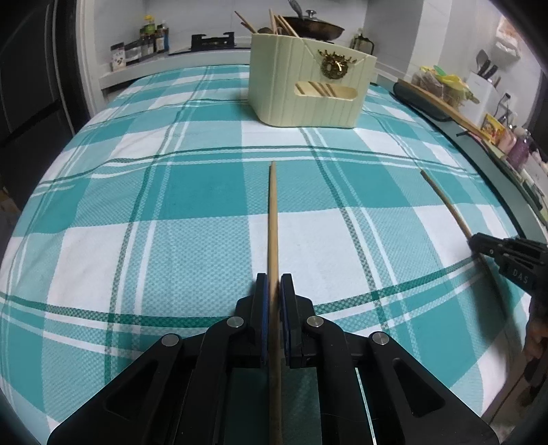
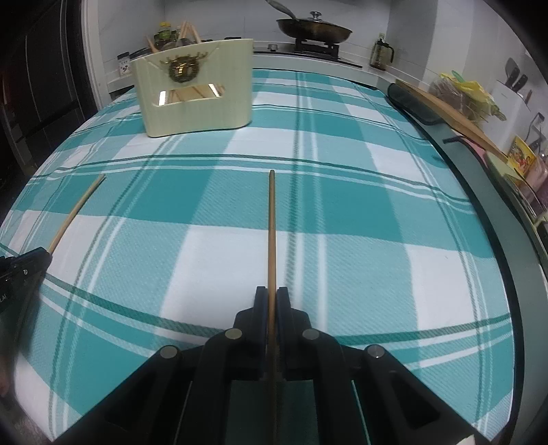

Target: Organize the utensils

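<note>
Two chopsticks are in play, one clamped in each of your grippers. Your left gripper point(image 1: 274, 284) has its fingers point(image 1: 262, 308) clenched on a light wooden chopstick point(image 1: 273, 219), which runs straight ahead from between the pads toward the cream utensil holder point(image 1: 308, 89). Your right gripper point(image 2: 271, 297) has its fingers point(image 2: 261, 315) clenched on a darker chopstick point(image 2: 272, 232); with the holder as landmark, this one points to the right of it, well short of it.

The holder point(image 2: 198, 99) stands upright on the teal-and-white checked cloth point(image 1: 137, 191) covering the table, well beyond both chopstick tips. It already carries several chopsticks, their ends sticking up above its rim and showing through the slot in its front wall, under a gold emblem point(image 1: 334, 66).

Behind the holder, a lidded wok point(image 2: 313, 29) sits on the stove. From the left view, your right gripper shows at the right edge, nearer you than the holder.
</note>
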A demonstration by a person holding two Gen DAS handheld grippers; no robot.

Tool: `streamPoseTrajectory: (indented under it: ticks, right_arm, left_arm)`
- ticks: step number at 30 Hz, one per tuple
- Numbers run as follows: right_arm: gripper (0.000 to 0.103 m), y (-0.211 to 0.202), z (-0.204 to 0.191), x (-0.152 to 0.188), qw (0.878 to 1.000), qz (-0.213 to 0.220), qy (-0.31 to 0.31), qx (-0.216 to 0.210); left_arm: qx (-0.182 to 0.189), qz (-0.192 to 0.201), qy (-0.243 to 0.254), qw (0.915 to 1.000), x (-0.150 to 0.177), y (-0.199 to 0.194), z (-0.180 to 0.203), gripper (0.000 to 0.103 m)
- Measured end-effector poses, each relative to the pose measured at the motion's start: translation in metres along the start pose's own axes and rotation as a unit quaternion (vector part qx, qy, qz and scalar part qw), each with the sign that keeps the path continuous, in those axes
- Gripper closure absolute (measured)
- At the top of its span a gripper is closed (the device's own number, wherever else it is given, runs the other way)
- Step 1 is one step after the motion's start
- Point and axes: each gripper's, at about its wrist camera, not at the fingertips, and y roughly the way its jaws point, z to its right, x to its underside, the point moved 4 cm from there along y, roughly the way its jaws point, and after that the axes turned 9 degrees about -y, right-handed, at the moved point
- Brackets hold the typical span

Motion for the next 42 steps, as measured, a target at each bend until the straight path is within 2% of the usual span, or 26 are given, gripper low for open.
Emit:
streamPoseTrajectory:
  ticks: [1, 2, 3, 4, 5, 6, 8, 10, 12, 15, 18, 28, 37, 39, 42]
  right_arm:
    - [0.094, -0.002, 0.003, 0.002, 1.0, 0.002, 0.0, -0.008]
    - [0.094, -0.004, 0.005, 0.004, 1.0, 0.004, 0.001, -0.015]
    - [0.082, -0.004, 0.004, 0.004, 1.0, 0.005, 0.0, -0.021]
    - [0.059, -0.004, 0.004, 0.005, 1.0, 0.007, 0.0, -0.025]
    - [0.048, -0.004, 0.004, 0.005, 1.0, 0.012, -0.001, -0.025]
    - [0.041, -0.004, 0.001, 0.005, 1.0, 0.016, -0.005, -0.025]
    - [0.041, 0.001, -0.004, 0.006, 0.999, 0.009, -0.019, -0.032]
    - [0.038, 0.003, -0.008, 0.006, 0.999, 0.013, -0.026, -0.029]
    - [0.035, 0.005, -0.006, 0.005, 0.999, 0.016, -0.022, -0.033]
    - [0.03, 0.007, -0.004, 0.005, 0.999, 0.025, -0.019, -0.033]
    - [0.029, 0.007, -0.004, 0.006, 0.999, 0.039, -0.019, -0.028]
    - [0.028, 0.006, -0.003, 0.007, 0.999, 0.042, -0.017, -0.027]
    - [0.028, 0.006, -0.002, 0.007, 0.999, 0.041, -0.016, -0.028]
    - [0.028, 0.006, 0.0, 0.006, 0.999, 0.026, -0.021, -0.036]
    - [0.029, 0.003, 0.005, 0.003, 0.996, -0.033, -0.03, -0.073]
  left_arm:
    - [0.0, 0.0, 0.002, 1.0, 0.0, 0.0, 0.001, 0.09]
    - [0.002, -0.002, 0.005, 1.0, 0.0, 0.0, 0.002, 0.078]
    - [0.004, -0.005, 0.008, 0.9999, 0.0, 0.0, 0.003, 0.059]
    - [0.001, -0.006, 0.011, 0.9999, -0.001, 0.0, 0.003, 0.047]
    - [-0.009, -0.005, 0.014, 0.9999, -0.002, 0.0, 0.002, 0.028]
    - [-0.015, -0.004, 0.018, 0.9997, -0.002, 0.0, 0.0, 0.022]
    - [-0.026, -0.019, 0.03, 0.999, 0.0, 0.006, -0.003, 0.022]
    - [-0.04, -0.018, 0.042, 0.9981, 0.0, 0.007, -0.005, 0.013]
    - [-0.038, -0.027, 0.038, 0.9982, 0.001, 0.011, -0.008, 0.005]
    - [-0.035, -0.034, 0.045, 0.9978, 0.0, 0.014, -0.009, 0.001]
    - [-0.029, -0.035, 0.052, 0.9977, 0.0, 0.015, -0.008, 0.001]
    - [-0.027, -0.023, 0.052, 0.998, 0.001, 0.013, -0.008, 0.001]
    - [-0.022, -0.03, 0.055, 0.9978, 0.0, 0.013, -0.008, 0.001]
    - [-0.009, -0.057, 0.073, 0.9956, -0.002, 0.012, -0.006, 0.001]
    - [0.021, -0.082, 0.074, 0.9937, -0.012, 0.007, -0.012, 0.004]
